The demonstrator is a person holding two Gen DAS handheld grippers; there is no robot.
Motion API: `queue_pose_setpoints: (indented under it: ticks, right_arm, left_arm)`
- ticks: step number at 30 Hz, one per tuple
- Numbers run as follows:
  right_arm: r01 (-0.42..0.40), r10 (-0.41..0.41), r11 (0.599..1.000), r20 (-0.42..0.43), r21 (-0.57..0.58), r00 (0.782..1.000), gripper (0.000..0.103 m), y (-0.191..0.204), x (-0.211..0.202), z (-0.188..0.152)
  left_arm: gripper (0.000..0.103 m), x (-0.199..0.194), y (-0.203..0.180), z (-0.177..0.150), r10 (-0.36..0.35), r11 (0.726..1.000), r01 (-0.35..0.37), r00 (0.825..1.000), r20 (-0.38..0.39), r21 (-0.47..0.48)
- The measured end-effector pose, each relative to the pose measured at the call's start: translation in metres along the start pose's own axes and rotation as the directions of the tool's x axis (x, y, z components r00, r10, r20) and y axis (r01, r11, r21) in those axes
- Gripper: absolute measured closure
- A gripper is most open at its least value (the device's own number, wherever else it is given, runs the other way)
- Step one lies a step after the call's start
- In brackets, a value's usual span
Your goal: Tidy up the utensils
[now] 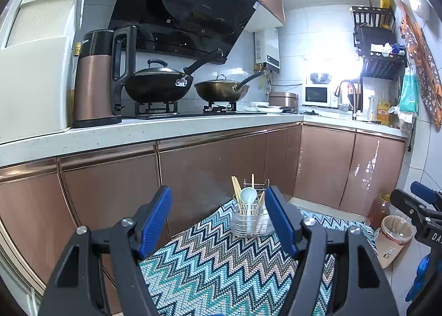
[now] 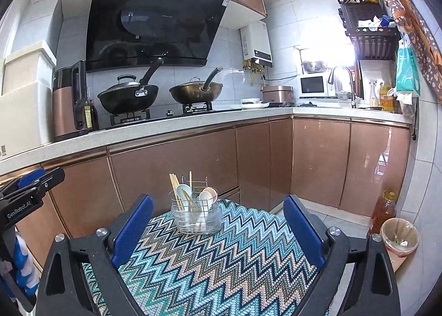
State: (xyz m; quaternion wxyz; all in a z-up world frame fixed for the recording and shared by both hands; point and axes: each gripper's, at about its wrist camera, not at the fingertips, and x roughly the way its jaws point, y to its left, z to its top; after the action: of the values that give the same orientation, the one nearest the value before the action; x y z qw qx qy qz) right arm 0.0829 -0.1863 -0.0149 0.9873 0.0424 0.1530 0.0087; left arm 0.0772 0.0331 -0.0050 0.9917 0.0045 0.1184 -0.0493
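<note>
I see a surface covered by a zigzag-patterned cloth (image 2: 221, 255) in teal, blue, beige and black. On it, near the far edge, stands a wire utensil caddy (image 2: 196, 216) with a clear liner. It holds wooden chopsticks (image 2: 174, 186) upright and several spoons (image 2: 183, 190), pale blue and pinkish. I make out nothing else lying on the cloth.

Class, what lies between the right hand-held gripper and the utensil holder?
Only bare zigzag cloth separates the right hand-held gripper from the utensil holder, in the right wrist view.
</note>
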Motion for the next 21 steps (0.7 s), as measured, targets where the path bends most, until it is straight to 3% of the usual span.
queue_pose_setpoints:
  ticks: [21]
  right_arm:
    - [0.04,-0.039,0.999,-0.033,0.011,0.999,0.005,0.004,0.005,-0.007]
  left_arm:
    - [0.034,0.015,-0.008,-0.009,-0.05,0.999,0.05,0.998,-0.036,0.01]
